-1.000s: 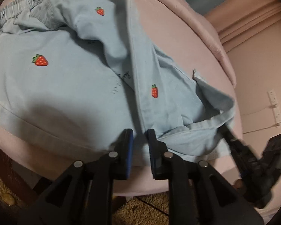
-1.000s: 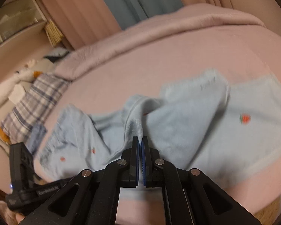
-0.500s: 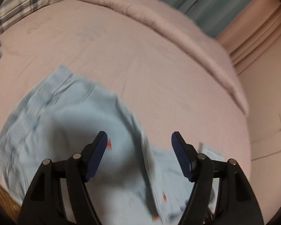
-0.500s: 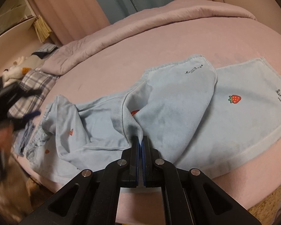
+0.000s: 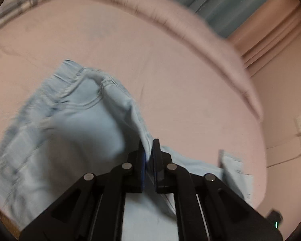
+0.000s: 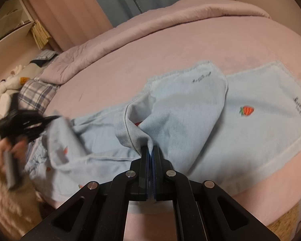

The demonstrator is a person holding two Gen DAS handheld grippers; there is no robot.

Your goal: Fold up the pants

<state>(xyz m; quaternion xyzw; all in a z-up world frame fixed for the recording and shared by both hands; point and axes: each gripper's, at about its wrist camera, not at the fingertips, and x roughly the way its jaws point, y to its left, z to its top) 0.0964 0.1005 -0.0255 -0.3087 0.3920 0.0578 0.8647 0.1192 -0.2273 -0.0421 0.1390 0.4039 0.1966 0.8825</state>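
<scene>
Light blue pants (image 6: 250, 104) with red strawberry patches lie on a pink bed (image 6: 170, 46), legs toward the right. My right gripper (image 6: 150, 150) is shut on a raised fold of the pants near the crotch seam. My left gripper (image 5: 149, 146) is shut on a fold of the pants (image 5: 80, 124) near the waistband end, lifting it; the elastic waistband (image 5: 74, 76) shows ahead. In the right wrist view the left gripper (image 6: 26, 124) is a blurred black shape at the far left, at the waist end.
A pink duvet (image 6: 150, 26) is rolled along the far side of the bed. A plaid pillow (image 6: 36, 94) and soft toys (image 6: 8, 84) lie at the left. Curtains (image 6: 114, 2) hang behind. A tan shaggy rug (image 6: 10, 200) covers the floor beside the bed.
My left gripper opened wide half a second ago and has now shut on a fold near the waistband. My right gripper stays shut on its fold, with the pants spread a little flatter.
</scene>
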